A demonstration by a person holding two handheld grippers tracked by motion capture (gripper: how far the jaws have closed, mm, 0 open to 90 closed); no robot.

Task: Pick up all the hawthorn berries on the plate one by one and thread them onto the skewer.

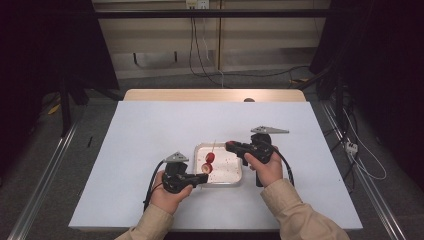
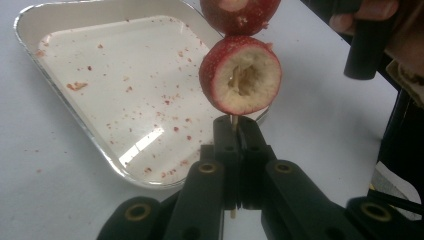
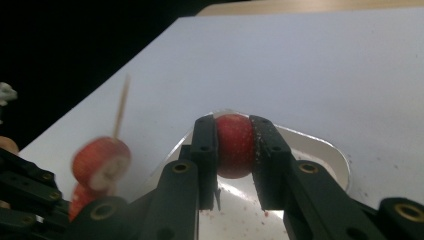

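Jaws of the left gripper are pressed together on the lower end of a thin wooden skewer, held roughly upright over the near edge of the tray. Two cored fruit pieces sit on the stick already: the lower piece just above the jaw tips, hollow face toward the camera, and an upper piece touching it from above. In the right gripper view the bare tip of the skewer pokes up past the top piece, blurred.

Jaws of the right gripper are clamped on a third red fruit piece, one pad on each side, lifted clear of the tray floor. From the high view, this gripper hangs over the tray's right part, just beside the skewer, not touching it. Tray bottom is speckled with red crumbs and sits mid-worktop between both hands.

Step in hand, as I read it: threading fruit onto the stick, third piece picked and on its way over.

Next move likely calls for bringing the held piece above the skewer tip, lining its middle up with the point, then pushing down along the stick's axis while the left side holds steady. Any sideways push risks bending the stick or splitting the fruit.
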